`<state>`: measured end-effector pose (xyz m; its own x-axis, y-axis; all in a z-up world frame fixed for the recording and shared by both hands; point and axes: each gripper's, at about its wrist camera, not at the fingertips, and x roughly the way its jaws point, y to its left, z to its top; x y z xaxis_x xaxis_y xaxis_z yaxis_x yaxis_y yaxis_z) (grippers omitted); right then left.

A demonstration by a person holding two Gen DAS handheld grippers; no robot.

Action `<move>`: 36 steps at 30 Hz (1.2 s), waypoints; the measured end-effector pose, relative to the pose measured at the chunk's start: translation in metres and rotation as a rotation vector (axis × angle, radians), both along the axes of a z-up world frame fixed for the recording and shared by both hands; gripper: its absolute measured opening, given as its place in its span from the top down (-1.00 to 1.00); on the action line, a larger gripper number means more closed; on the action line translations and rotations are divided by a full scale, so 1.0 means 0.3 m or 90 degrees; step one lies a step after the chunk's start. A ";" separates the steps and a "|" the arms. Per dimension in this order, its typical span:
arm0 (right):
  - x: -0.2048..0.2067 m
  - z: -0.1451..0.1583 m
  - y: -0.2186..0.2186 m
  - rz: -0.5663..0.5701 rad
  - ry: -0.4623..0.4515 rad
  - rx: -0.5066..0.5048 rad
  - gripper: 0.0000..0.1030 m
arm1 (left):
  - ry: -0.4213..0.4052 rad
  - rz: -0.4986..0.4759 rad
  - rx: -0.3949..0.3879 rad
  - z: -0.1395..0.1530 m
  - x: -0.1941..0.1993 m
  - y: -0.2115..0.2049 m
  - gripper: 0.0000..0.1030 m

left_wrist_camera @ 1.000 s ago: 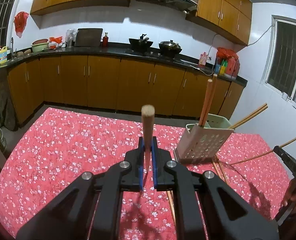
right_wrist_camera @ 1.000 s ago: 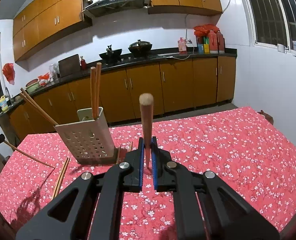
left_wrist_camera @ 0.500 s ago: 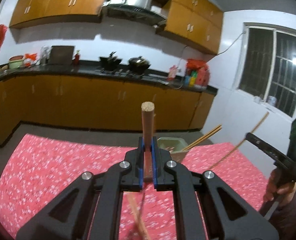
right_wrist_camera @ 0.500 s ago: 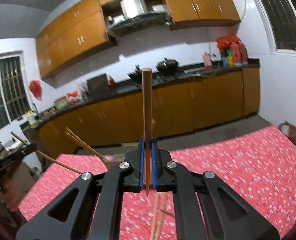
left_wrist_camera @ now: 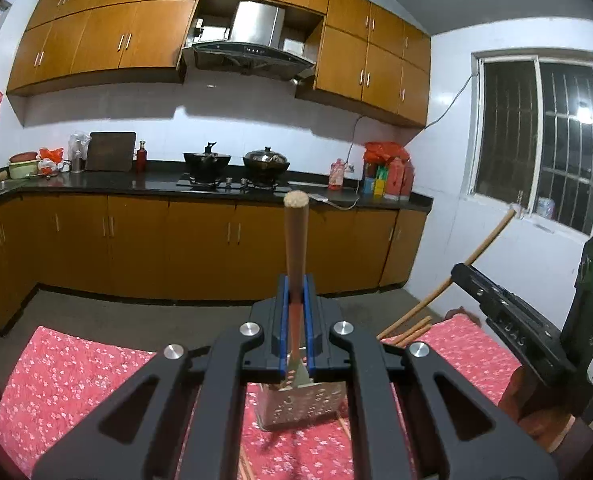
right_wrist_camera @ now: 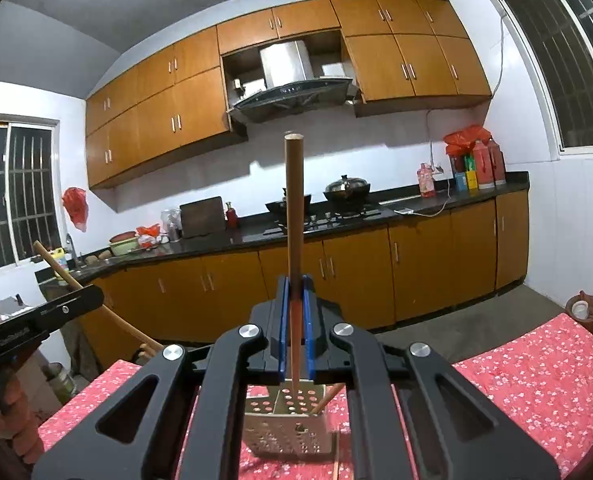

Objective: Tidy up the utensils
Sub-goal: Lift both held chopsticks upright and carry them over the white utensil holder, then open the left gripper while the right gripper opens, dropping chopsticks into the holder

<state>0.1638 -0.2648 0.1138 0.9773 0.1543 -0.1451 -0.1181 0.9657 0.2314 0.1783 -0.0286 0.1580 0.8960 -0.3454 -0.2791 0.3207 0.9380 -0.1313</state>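
Left wrist view: my left gripper point(left_wrist_camera: 295, 320) fills the bottom centre, its blue-lined jaws clamped on a wooden chopstick point(left_wrist_camera: 295, 248) that stands upright to mid-frame. Below the jaws, low in the frame, sits the perforated utensil holder point(left_wrist_camera: 300, 404) on the red flowered tabletop point(left_wrist_camera: 68, 376), with loose chopsticks point(left_wrist_camera: 406, 330) leaning out to its right. At the right edge my right gripper point(left_wrist_camera: 508, 316) shows from the side, carrying its own stick slanting up toward the window.

Right wrist view: at the left edge is the left gripper from the side. In the centre my right jaws are closed narrow on a second upright chopstick point(right_wrist_camera: 293, 240), its lower end hanging just over the holder's open top point(right_wrist_camera: 292, 404).

To do this step well, I judge each stick should stay upright and be centred over the opening, lowered one at a time so the grippers do not collide, and released only once the tip is well inside. A slanted entry might tip the light holder.
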 end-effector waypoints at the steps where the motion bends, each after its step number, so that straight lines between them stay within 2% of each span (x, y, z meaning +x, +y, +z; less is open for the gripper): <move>1: 0.021 -0.014 0.001 0.000 0.009 0.003 0.86 | 0.007 -0.001 0.001 -0.009 0.013 -0.008 0.85; 11: 0.114 -0.124 0.042 0.025 0.095 0.004 0.85 | 0.062 0.002 0.027 -0.152 0.141 -0.057 0.84; 15: 0.129 -0.148 0.052 0.042 0.131 0.007 0.81 | 0.090 0.009 0.014 -0.189 0.172 -0.044 0.81; 16: 0.125 -0.146 0.049 0.042 0.129 0.008 0.67 | 0.092 0.007 0.010 -0.191 0.169 -0.037 0.77; 17: 0.116 -0.142 0.043 0.039 0.125 0.010 0.41 | 0.090 0.009 0.008 -0.189 0.166 -0.033 0.69; 19: 0.090 -0.122 0.032 0.034 0.109 0.015 0.24 | 0.084 0.014 0.007 -0.183 0.157 -0.024 0.58; 27: -0.049 -0.053 -0.038 0.015 0.053 0.038 0.23 | 0.056 0.021 -0.041 -0.130 0.056 0.043 0.54; 31: -0.133 -0.065 -0.104 -0.023 0.050 0.040 0.23 | 0.040 0.030 -0.069 -0.118 -0.033 0.114 0.48; 34: -0.151 -0.142 -0.156 -0.064 0.103 0.024 0.23 | 0.055 0.063 -0.061 -0.161 -0.087 0.174 0.47; 36: -0.128 -0.247 -0.182 -0.081 0.182 0.013 0.23 | 0.074 0.081 -0.048 -0.208 -0.098 0.203 0.46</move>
